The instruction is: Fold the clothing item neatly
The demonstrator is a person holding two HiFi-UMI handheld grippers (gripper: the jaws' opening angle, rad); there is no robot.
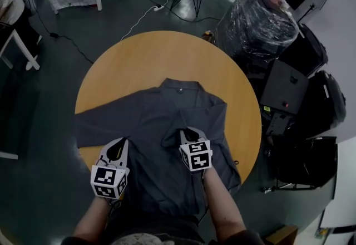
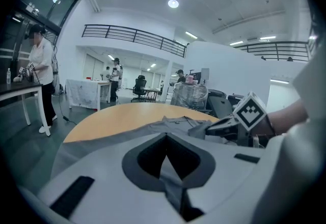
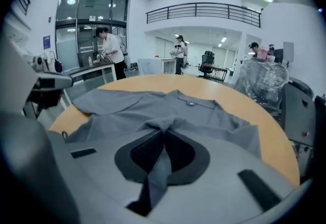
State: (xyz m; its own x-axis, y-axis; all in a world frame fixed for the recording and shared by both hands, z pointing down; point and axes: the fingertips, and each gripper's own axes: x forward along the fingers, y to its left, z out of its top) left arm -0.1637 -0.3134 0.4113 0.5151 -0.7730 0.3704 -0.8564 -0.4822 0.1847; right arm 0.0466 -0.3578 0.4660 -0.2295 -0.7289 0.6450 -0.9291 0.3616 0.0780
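L tongs (image 1: 119, 145) clamped on shirt (image 1: 156, 110) | R tongs (image 1: 187, 132) clamped on shirt | round table (image 1: 139, 54)

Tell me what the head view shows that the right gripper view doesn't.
Only the head view: the full round outline of the table from above, and the person's forearms behind both claws. Only the right gripper view: a fold of the grey shirt pinched between the jaws of the right claw, and a person in white at a counter. Both: shirt, table, plastic-wrapped stack.
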